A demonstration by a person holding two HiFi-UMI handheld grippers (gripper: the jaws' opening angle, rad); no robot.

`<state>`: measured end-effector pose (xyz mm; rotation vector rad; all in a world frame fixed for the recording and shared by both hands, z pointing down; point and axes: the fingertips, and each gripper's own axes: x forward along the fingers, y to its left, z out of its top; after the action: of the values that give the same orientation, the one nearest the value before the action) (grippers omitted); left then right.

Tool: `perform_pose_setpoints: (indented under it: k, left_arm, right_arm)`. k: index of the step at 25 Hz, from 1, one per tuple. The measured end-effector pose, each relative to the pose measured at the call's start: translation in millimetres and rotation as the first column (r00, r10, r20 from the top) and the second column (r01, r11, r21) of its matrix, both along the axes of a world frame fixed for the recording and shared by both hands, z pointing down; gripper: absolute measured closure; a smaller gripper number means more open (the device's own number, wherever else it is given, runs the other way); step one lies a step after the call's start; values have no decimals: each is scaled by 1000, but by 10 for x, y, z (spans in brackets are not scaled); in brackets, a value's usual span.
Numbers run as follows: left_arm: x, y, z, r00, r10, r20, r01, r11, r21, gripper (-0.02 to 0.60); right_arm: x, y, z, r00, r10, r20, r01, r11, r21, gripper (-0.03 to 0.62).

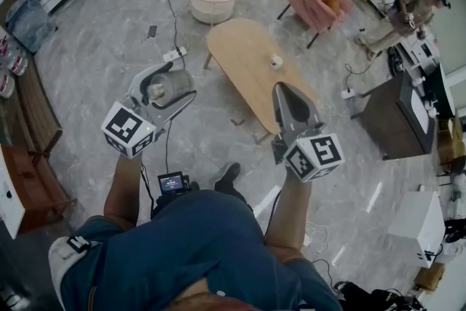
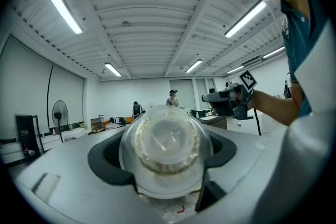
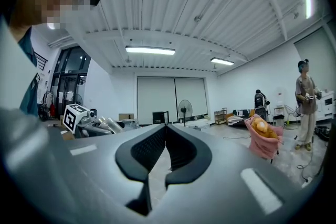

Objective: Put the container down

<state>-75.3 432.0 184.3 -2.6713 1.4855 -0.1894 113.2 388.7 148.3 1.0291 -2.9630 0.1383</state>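
Two grippers in head view, each in person's hand above floor. Left gripper (image 1: 166,89): jaws wide, clamped on clear container (image 2: 167,147), pads against its sides, one round end facing gripper camera. Container rests on no surface, at 9 o'clock from oval wooden table (image 1: 240,47). Right gripper (image 3: 166,136): jaws together, nothing between. In head view it overlaps table edge at 5 o'clock. Small white object (image 1: 276,62) on tabletop. Round tub (image 1: 214,11) at 11 o'clock from table; pink chair (image 1: 313,0) at 1 o'clock.
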Motion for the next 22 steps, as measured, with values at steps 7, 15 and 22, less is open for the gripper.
perform_pose_setpoints:
  k: [7,15,22]
  left_arm:
    - [134,-542,-111,998,-57,20,58,998,-3,245]
    - [361,-1166,-120,990,-132,38,133,991,-7,245]
    - [553,-1531,-120,982,-179,51,180,984,-3,245]
  right_arm:
    - [172,-712,-70,998,-47,34,47,999,-2,583]
    - [419,-1524,-80,992,-106,68,106,994,-3,583]
    - [650,-1973,-39,986,-136,101,136,991,1,583]
